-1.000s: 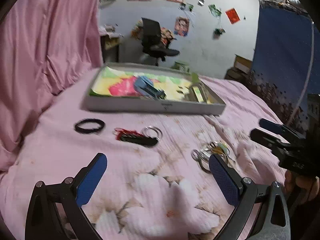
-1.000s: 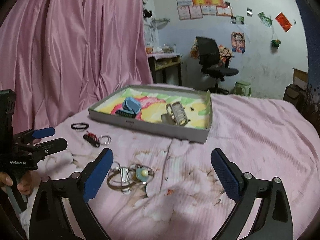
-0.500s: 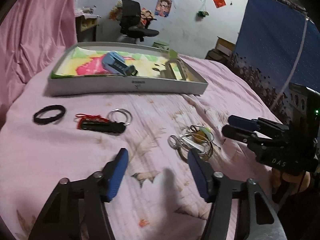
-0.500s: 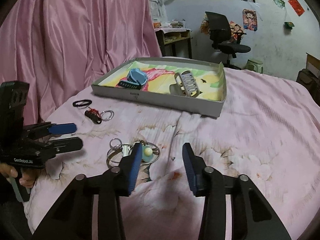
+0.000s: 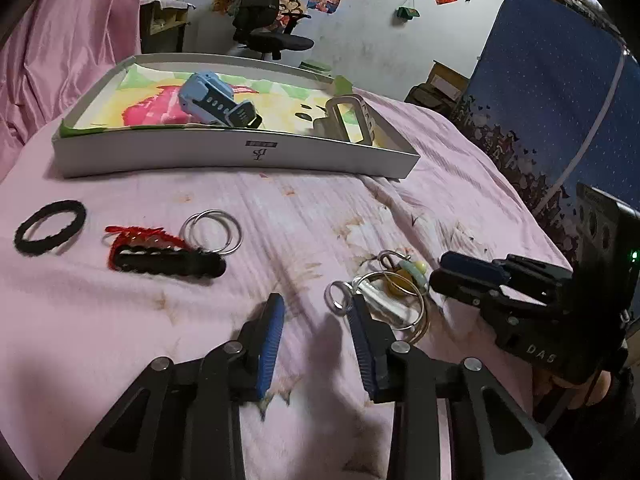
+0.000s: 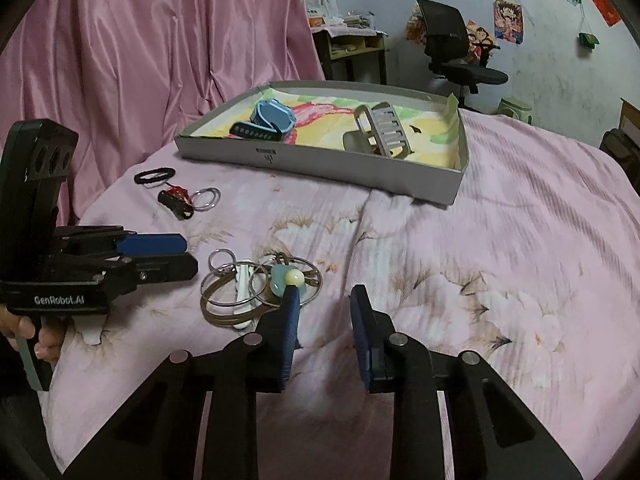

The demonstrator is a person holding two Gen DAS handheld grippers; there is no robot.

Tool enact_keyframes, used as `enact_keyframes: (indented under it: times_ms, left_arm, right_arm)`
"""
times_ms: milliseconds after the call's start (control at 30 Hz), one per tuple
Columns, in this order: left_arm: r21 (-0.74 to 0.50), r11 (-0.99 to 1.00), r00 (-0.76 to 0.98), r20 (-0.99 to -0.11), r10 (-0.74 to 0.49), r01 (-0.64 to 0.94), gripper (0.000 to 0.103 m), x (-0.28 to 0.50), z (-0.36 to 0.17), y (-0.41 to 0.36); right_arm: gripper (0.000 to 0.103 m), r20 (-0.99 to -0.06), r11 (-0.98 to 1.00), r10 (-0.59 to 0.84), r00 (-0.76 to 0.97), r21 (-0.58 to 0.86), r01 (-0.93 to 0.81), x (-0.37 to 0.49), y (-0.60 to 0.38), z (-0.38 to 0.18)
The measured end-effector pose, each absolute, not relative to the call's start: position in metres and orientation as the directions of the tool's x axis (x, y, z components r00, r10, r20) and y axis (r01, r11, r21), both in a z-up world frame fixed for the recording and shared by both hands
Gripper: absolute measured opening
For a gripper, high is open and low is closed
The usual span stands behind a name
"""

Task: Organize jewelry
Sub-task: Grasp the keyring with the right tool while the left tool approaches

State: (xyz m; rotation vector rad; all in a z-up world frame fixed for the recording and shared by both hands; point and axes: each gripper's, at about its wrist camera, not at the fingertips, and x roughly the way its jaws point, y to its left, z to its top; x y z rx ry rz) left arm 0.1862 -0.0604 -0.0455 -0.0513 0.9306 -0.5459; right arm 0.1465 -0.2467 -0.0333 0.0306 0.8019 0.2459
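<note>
A tangle of bangles and rings with a pale bead [image 5: 390,292] [image 6: 256,284] lies on the pink bedspread. My left gripper [image 5: 316,314] hovers just left of it, jaws closing, only cloth between them; its right finger [image 5: 360,328] is beside a small ring. My right gripper [image 6: 325,308] hangs just right of the pile, jaws closing on nothing, its left finger [image 6: 291,312] next to the bead. Farther left lie a black hair tie [image 5: 50,226], a black clip with red cord [image 5: 160,258] and silver hoops [image 5: 212,232]. The grey box tray [image 5: 240,154] [image 6: 320,162] holds a blue watch [image 5: 212,98] and a beige claw clip [image 5: 348,120].
A pink curtain [image 6: 140,40] hangs along the bed's left side and a blue starry panel [image 5: 560,92] stands at the right. An office chair [image 6: 452,48] and a desk sit by the far wall. A hand [image 6: 36,336] holds the left gripper's handle.
Both grippers' jaws have narrowed from wide apart to a small gap. Both have tipped downward and come lower toward the bedspread, nearer the ring pile.
</note>
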Motion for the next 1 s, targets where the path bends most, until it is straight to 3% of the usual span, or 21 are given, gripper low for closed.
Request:
enact_keyframes:
  times_ms: [467, 600, 1000]
  left_arm:
    - [-0.258, 0.857, 0.403, -0.797, -0.451, 0.447, 0.022, 0.198, -0.058, -0.078]
    - [-0.237, 0.856, 0.389, -0.813, -0.434, 0.459, 0.009, 0.198, -0.061, -0.083]
    - [-0.250, 0.870, 0.435, -0.787, -0.439, 0.425, 0.007, 0.192, -0.057, -0.075]
  right_arm:
    - [0.021, -0.736, 0.973, 0.224, 0.638, 0.130, -0.192, 0.155, -0.244, -0.042]
    - [0.021, -0.740, 0.973, 0.225, 0.634, 0.136, -0.187, 0.158, -0.244, -0.043]
    - [0.021, -0.735, 0.968, 0.249, 0.631, 0.165, -0.189, 0.166, -0.245, -0.044]
